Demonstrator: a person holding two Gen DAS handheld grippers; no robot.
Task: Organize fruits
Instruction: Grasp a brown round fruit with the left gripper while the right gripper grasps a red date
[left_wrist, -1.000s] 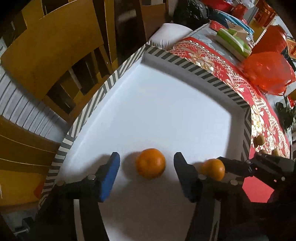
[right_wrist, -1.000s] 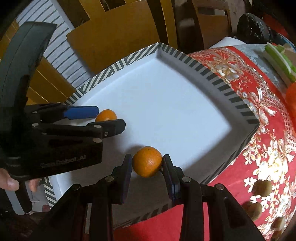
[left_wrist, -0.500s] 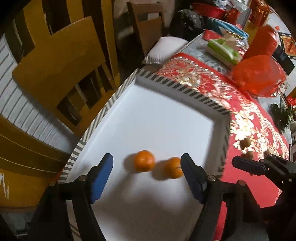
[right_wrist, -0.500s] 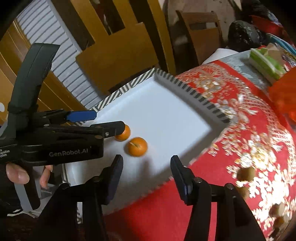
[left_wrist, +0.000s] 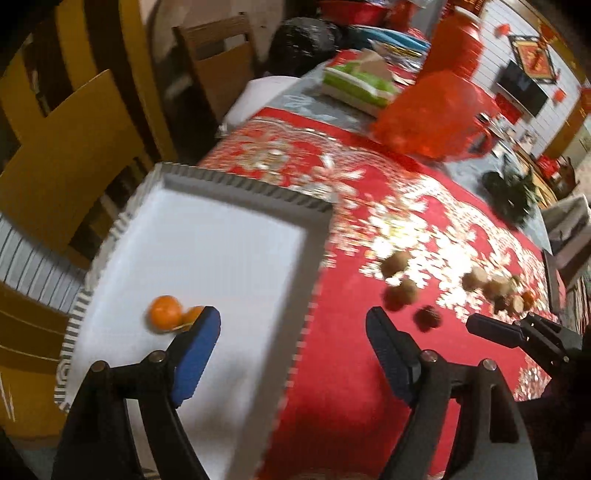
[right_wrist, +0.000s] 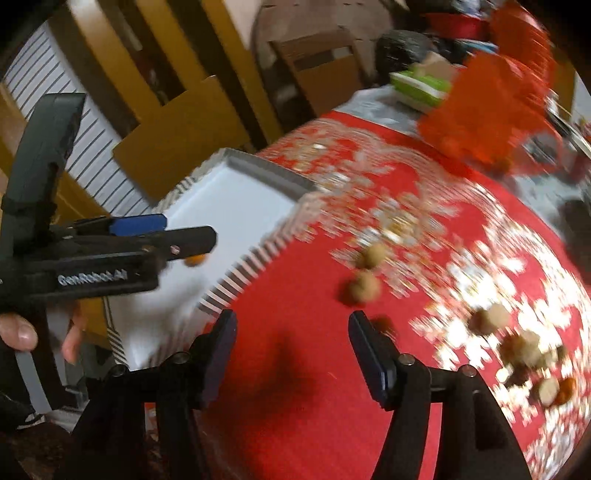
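Two oranges (left_wrist: 164, 314) lie side by side on the white tray (left_wrist: 229, 236) with the striped rim, at its near left. My left gripper (left_wrist: 293, 325) hovers over the tray's right rim; its jaws are opening and nothing is between them. My right gripper (right_wrist: 291, 325) hangs above the red tablecloth (right_wrist: 314, 387) just right of the tray (right_wrist: 236, 199), jaws opening and empty. In the right wrist view the left gripper (right_wrist: 184, 230) hides most of one orange (right_wrist: 194, 260). Several small brown fruits (left_wrist: 400, 293) lie scattered on the cloth, the nearest brown fruit (right_wrist: 364, 288) just beyond my right fingers.
A red plastic bag (left_wrist: 436, 114) and a green and white box (left_wrist: 354, 83) stand at the table's far side. Wooden chairs (left_wrist: 74, 147) stand close against the tray's left edge. A dark leafy thing (left_wrist: 513, 192) lies at the far right. A hand (right_wrist: 18, 332) holds the left gripper.
Both grippers have let go of the oranges, which now lie together on the tray. Both have opened wider, risen and swung right toward the red cloth and the brown fruits.
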